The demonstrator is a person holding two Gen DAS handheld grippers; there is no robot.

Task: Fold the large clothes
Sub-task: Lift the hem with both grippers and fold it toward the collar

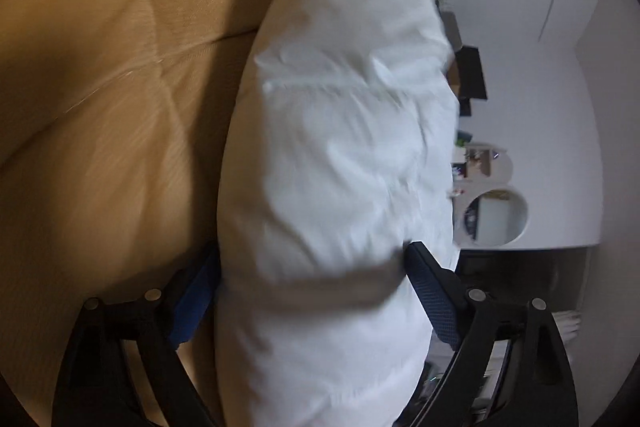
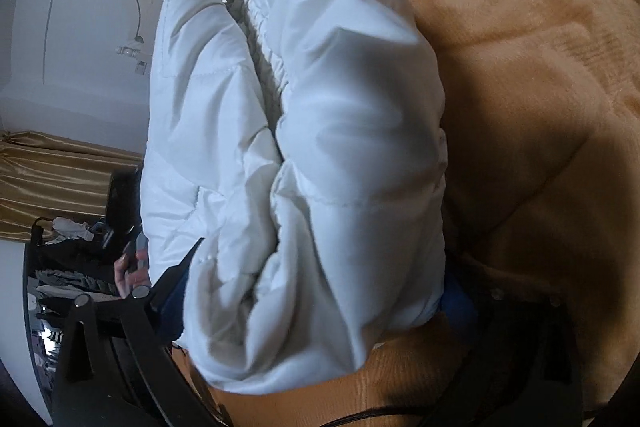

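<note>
A white puffy jacket (image 1: 340,155), folded into a thick bundle, is held up over a tan blanket (image 1: 100,87). My left gripper (image 1: 316,259) is shut on one end of the bundle, its blue-padded fingers (image 1: 434,299) pressing both sides. In the right wrist view the jacket (image 2: 312,147) shows doubled over, with an elastic hem in the crease. My right gripper (image 2: 316,283) is shut on the other end, its left finger (image 2: 176,279) and blue right pad (image 2: 460,307) squeezing the padding.
The tan blanket (image 2: 520,67) covers the bed under and beside the jacket. White wall with a round-holed white shelf unit (image 1: 496,215) lies past the bed edge. A gold curtain (image 2: 60,179) and a dark rack of clutter (image 2: 76,259) stand on the other side.
</note>
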